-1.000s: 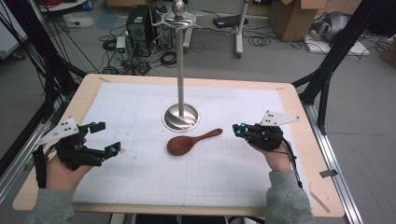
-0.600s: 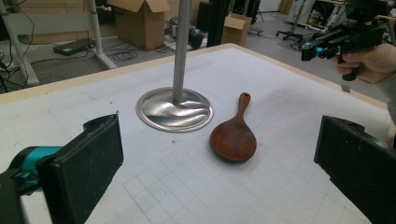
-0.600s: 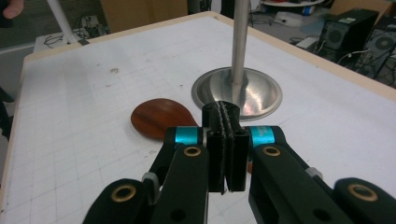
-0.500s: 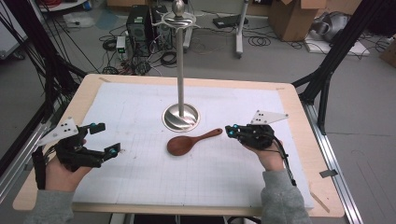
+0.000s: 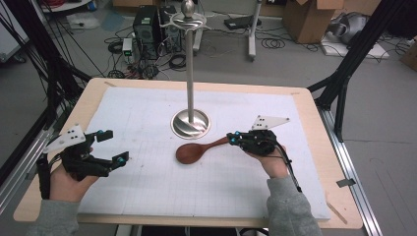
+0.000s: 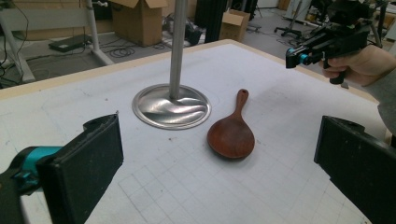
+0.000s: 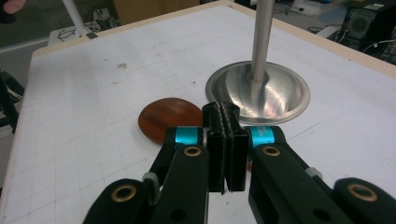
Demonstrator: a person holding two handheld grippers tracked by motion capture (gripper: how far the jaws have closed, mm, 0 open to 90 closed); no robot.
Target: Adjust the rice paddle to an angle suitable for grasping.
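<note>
Though closed, right gripper (image 5: 235,137) (over spoon (image 5: 199,149))

spoon handle (image 7: 250,164) hidden behind right hand-held gripper (image 7: 226,149)

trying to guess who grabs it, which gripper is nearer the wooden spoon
Right. The right gripper is at the tip of the wooden spoon handle; the left gripper sits well away.

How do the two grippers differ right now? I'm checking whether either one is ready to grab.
The left gripper has its jaws wide apart; the right gripper has its jaws pressed together. The left sits far from the wooden spoon; the right is at the spoon's handle end. Both are hand-held above the table.
</note>
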